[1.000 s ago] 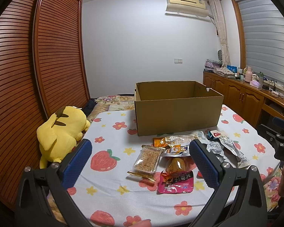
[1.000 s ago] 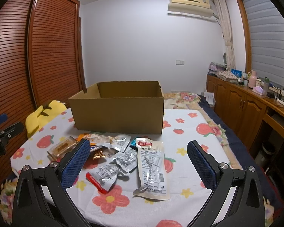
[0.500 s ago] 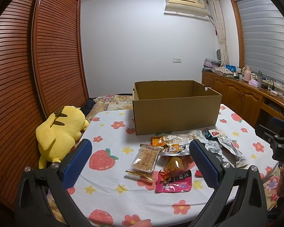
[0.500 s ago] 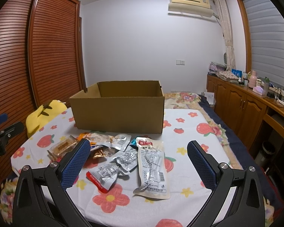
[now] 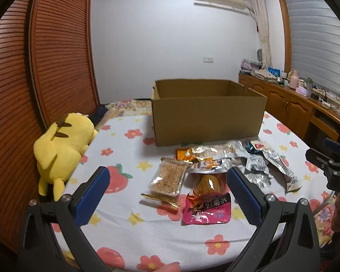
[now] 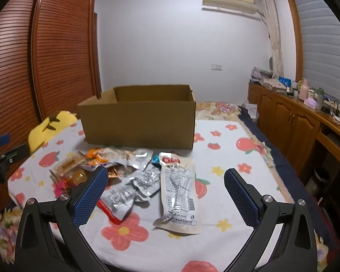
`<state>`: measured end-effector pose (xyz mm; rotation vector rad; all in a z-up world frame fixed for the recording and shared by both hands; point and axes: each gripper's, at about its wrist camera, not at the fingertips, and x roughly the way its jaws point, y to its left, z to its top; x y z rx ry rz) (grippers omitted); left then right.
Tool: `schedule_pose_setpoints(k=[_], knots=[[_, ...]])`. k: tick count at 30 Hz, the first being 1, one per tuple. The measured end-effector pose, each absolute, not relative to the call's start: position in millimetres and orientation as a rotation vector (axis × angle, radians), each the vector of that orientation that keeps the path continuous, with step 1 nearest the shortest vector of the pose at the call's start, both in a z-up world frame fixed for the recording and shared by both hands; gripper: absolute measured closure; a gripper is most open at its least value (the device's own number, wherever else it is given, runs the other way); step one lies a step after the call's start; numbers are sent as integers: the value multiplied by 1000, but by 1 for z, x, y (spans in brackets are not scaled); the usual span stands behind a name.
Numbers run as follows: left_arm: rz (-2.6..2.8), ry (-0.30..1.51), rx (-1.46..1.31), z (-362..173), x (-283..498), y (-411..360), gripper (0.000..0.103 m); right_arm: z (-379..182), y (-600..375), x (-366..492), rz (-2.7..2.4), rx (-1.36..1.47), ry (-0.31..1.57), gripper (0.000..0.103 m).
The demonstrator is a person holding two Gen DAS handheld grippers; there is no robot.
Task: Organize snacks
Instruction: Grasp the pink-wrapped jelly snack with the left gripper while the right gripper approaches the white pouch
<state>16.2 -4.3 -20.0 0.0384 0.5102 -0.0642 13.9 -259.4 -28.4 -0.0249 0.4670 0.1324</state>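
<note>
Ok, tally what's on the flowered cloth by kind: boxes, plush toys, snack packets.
Boxes: 1
Plush toys: 1
Snack packets: about 8; they overlap, so the count is rough
Total: about 10

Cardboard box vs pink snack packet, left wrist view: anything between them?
Yes. In the left wrist view, several snack packets lie between the cardboard box and the pink packet, including an orange one.

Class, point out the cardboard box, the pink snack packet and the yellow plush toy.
cardboard box (image 5: pixel 206 122), left wrist view, front wall.
pink snack packet (image 5: pixel 207 208), left wrist view, printed front.
yellow plush toy (image 5: pixel 61 145), left wrist view, back.
</note>
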Motion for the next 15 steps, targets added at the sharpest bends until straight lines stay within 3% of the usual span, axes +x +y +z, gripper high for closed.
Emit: schedule_pose_setpoints(k=[11,15], knots=[[-185,618,40,-44,45,-18,0,-57,-286,43,167,-23,584,0],[-233,674,24,-52,58,-20,2,-68,-294,59,233,8,658,9]])
